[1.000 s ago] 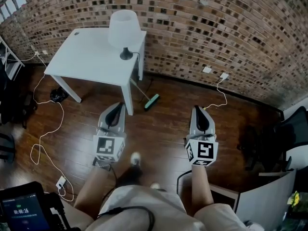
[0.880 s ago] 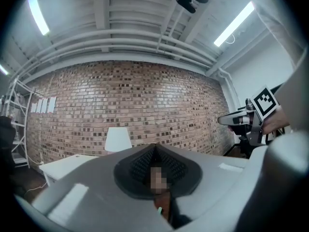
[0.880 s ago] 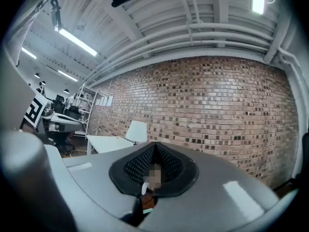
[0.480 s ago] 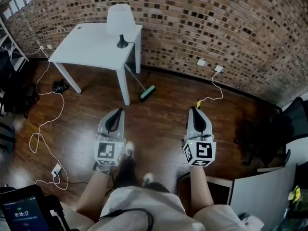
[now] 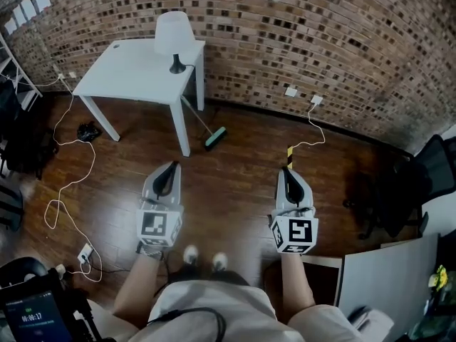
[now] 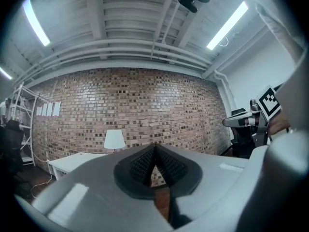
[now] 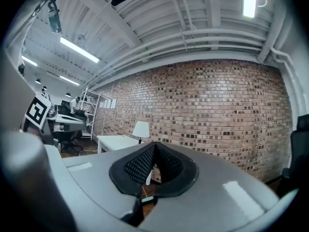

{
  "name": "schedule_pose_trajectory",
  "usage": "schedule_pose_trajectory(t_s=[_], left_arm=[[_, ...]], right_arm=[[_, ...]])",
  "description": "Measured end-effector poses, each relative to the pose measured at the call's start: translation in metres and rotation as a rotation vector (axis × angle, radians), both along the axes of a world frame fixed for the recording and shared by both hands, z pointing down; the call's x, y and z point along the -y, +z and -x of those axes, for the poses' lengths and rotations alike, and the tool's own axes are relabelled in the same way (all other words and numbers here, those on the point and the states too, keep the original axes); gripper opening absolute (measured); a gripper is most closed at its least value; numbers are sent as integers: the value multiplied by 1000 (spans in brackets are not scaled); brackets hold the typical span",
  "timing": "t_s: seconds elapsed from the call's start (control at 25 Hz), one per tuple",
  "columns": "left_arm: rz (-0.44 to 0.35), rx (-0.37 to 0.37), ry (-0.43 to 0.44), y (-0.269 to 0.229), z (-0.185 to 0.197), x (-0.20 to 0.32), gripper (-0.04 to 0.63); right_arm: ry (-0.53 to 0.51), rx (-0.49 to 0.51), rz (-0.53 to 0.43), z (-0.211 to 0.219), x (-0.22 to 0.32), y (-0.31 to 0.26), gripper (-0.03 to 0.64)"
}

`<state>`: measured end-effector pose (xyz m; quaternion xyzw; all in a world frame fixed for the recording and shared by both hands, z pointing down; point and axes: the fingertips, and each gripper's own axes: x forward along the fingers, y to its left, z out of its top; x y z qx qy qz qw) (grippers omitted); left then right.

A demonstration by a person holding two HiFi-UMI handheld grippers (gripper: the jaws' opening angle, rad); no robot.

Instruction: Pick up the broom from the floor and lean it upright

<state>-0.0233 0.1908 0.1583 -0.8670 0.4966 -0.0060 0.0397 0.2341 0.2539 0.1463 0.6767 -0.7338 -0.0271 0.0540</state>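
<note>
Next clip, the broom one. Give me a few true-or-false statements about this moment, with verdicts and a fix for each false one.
1. The left claw and the right claw are both shut and empty. True.
2. The lamp stands on the floor. False: it stands on the white table.
3. The broom has its teal head on the wooden floor, near a table leg. True.
4. The right claw touches the broom. False: the broom is well ahead of both claws, untouched.

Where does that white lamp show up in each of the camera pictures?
Head view: lamp near the top, left of centre, on the white table.
Left gripper view: lamp left of centre, below mid-height.
Right gripper view: lamp just left of centre.
Shared landmark: brick wall behind it.
</note>
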Motion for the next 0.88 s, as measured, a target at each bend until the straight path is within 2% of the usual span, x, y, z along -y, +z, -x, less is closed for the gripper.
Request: schedule_pose_trajectory(t_s=[0.36,0.88], left_arm=[[13,0,21,4,24,6,2],[19,1,27,7,43,6,2]], right_arm=[[16,-11,-47,32,8,-16,11],[-16,-30,-23,62,13,-14,9]])
